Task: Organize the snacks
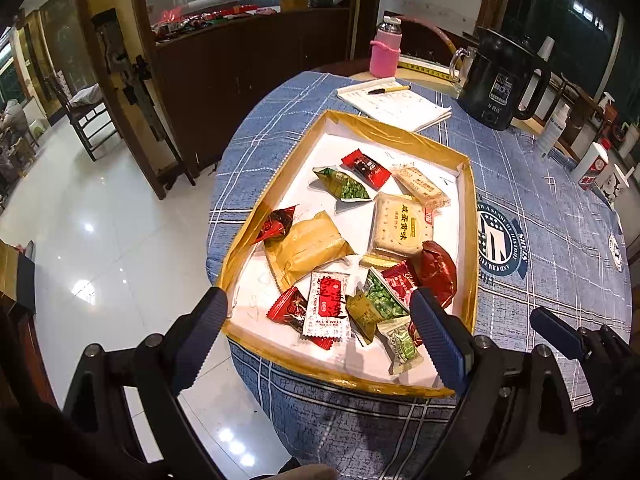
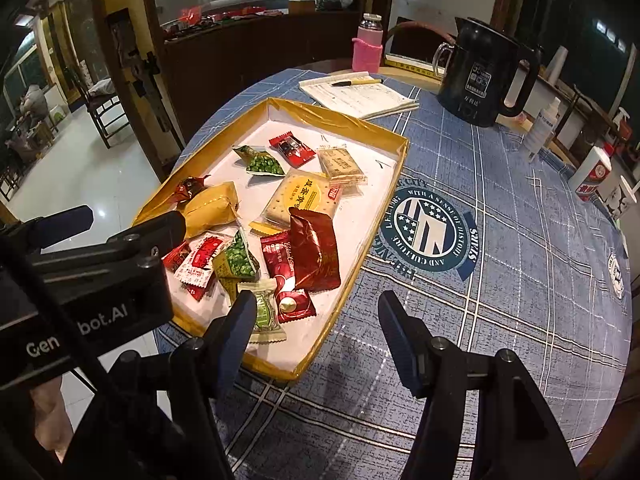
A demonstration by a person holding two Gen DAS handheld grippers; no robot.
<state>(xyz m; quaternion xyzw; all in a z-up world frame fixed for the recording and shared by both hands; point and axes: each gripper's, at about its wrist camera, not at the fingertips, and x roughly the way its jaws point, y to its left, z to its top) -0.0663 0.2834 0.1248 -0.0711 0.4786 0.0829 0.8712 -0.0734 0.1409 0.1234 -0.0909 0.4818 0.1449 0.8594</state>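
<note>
Blue checked tablecloth [image 2: 500, 280] under everything, and the gold-rimmed tray [image 1: 472, 216] is my landmark. All the snacks sit loose inside it: big yellow packet [image 1: 306, 248] by the tray's left wall, square cracker pack [image 1: 402, 222] mid-tray, green pea pouch [image 1: 380, 300] near the front rim. My left gripper [image 1: 320, 320] hangs spread wide over that front rim, holding nothing; right gripper [image 2: 316, 320] is gaping too, off the tray's right corner. I'd take one packet at a time, pinching flat edges.
</note>
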